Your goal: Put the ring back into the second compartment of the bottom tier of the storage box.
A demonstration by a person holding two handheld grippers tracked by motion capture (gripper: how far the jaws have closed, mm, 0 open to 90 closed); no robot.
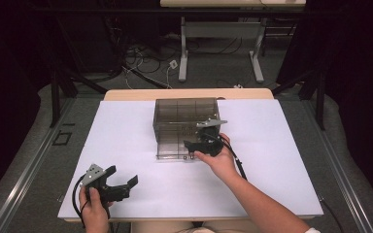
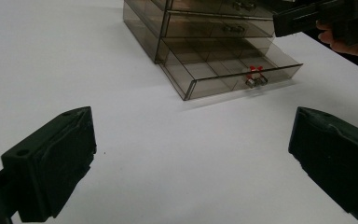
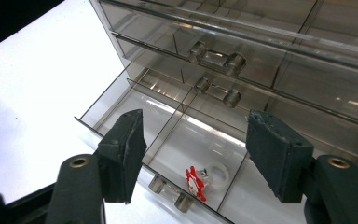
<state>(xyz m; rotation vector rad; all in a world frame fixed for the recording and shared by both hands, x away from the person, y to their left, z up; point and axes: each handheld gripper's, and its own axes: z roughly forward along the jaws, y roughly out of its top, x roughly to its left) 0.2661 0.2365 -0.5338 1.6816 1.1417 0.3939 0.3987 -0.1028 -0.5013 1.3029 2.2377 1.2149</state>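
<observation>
The right gripper (image 1: pixel 201 141) hovers over the pulled-out bottom drawer (image 3: pixel 168 135) of a smoky transparent drawer cabinet (image 1: pixel 184 116), its jaws spread wide and closed on nothing; in the right gripper view they frame the drawer's compartments from above. One small red-and-white ring-shaped trinket (image 3: pixel 204 179) lies in the middle compartment at the drawer's front, just behind the drawer's handle (image 3: pixel 170 192). The cabinet stands at the middle of the counter (image 1: pixel 126 141) near its far edge; three drawers are visible, the lowest open, the two above it shut, each with one clear handle. The left gripper (image 1: pixel 121 180) sits low near the counter's near left corner, held by the left hand (image 1: pixel 94 208), jaws likewise wide apart and empty, well apart from the cabinet. The right hand (image 1: pixel 218 160) grips the right gripper beside the drawer's front.
</observation>
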